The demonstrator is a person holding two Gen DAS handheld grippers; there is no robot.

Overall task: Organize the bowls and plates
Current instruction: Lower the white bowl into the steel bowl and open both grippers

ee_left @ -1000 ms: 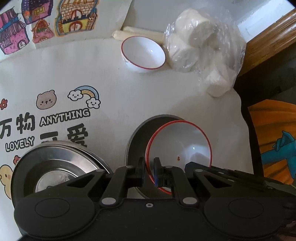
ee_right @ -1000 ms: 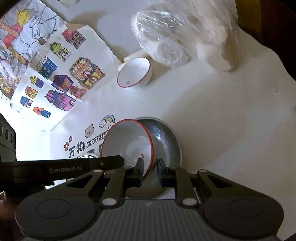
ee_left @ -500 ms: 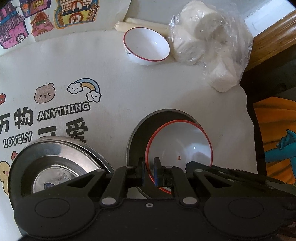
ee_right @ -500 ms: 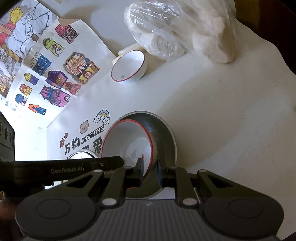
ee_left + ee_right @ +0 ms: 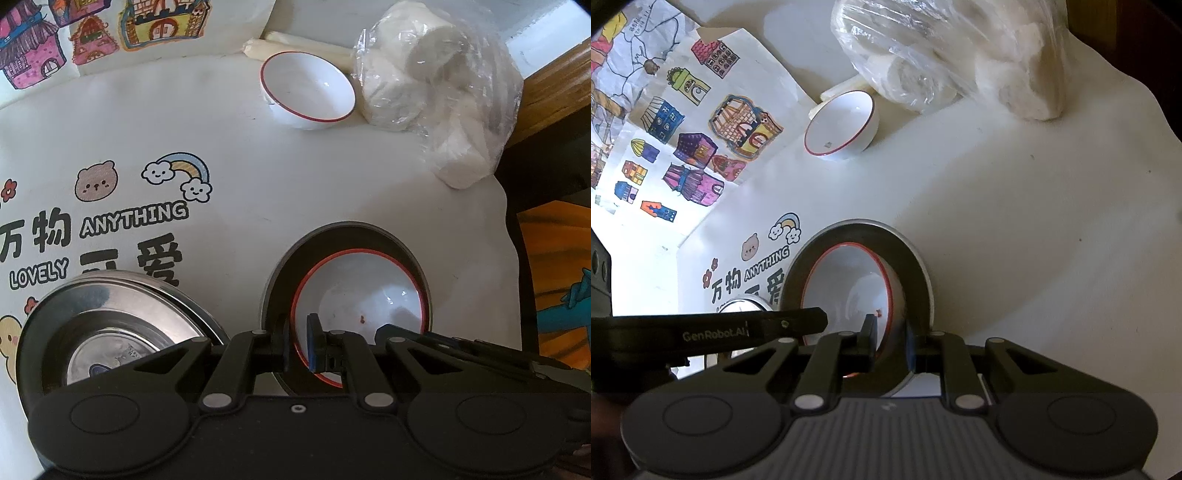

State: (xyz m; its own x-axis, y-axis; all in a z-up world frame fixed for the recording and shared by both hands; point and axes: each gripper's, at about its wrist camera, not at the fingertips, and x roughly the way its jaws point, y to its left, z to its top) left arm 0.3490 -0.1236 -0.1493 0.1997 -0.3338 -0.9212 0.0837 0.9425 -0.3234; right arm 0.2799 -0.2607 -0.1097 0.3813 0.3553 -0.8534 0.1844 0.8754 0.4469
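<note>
A white bowl with a red rim (image 5: 365, 295) sits inside a dark metal plate (image 5: 295, 258); both also show in the right wrist view, the bowl (image 5: 849, 284) in the plate (image 5: 916, 266). My left gripper (image 5: 298, 345) straddles the bowl's near rim, its fingers slightly parted. My right gripper (image 5: 891, 341) straddles the rim on its side, its fingers also parted. A second red-rimmed white bowl (image 5: 308, 94) stands at the back (image 5: 842, 127). A steel plate stack (image 5: 110, 325) lies at the near left.
A plastic bag of white rolls (image 5: 436, 85) lies at the back right, next to the far bowl. A rolled white stick (image 5: 266, 46) lies behind that bowl. Coloured drawings (image 5: 694, 147) cover the back left. The tablecloth's edge (image 5: 509, 236) drops off at the right.
The bowl has come down level into the dark plate. Both grippers' fingers have parted a little around its rim. The views have shifted slightly lower and closer.
</note>
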